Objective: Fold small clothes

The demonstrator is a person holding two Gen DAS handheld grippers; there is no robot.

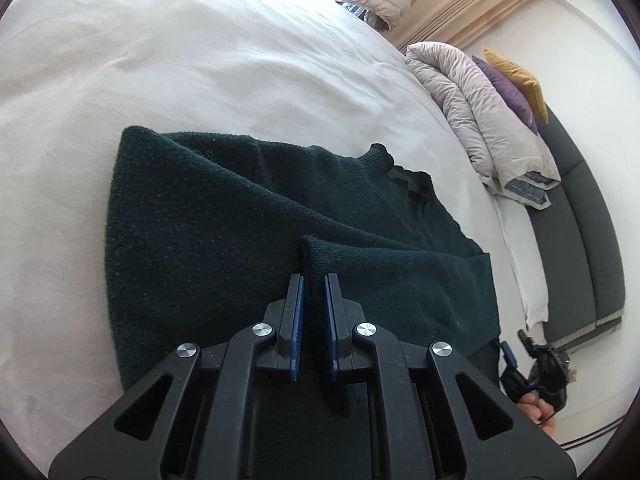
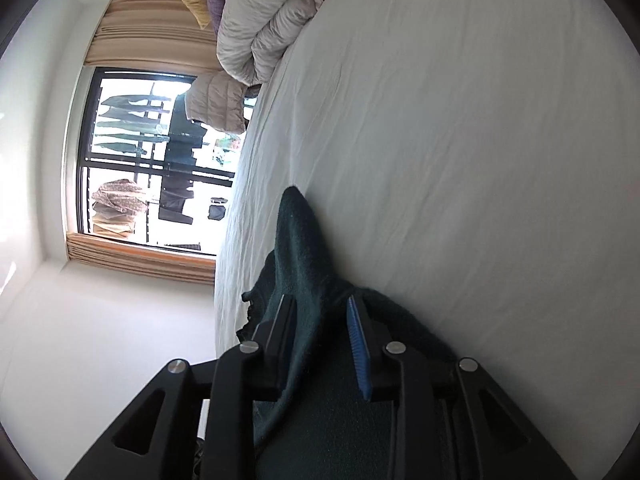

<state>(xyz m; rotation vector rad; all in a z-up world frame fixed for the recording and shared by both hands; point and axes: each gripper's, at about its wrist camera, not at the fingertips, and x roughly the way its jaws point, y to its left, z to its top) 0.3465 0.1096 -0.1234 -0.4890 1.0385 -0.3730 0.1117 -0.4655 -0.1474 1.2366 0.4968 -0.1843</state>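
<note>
Sweater (image 1: 248,216), dark green knit, lies partly folded on the white bed (image 1: 200,60), near you. Soft, limp, fairly thick; it'll sag and drag, so take it at a hem or folded edge, not mid-panel. Your left gripper (image 1: 314,280) is nearly closed, pinching a raised fold of the knit. Your right gripper (image 2: 320,304) sits part open with fabric between its pads; whether they actually press on it, can't tell.

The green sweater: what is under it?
The sweater lies on the white bed sheet, which shows all around it. The part of the sheet beneath it is covered.
</note>
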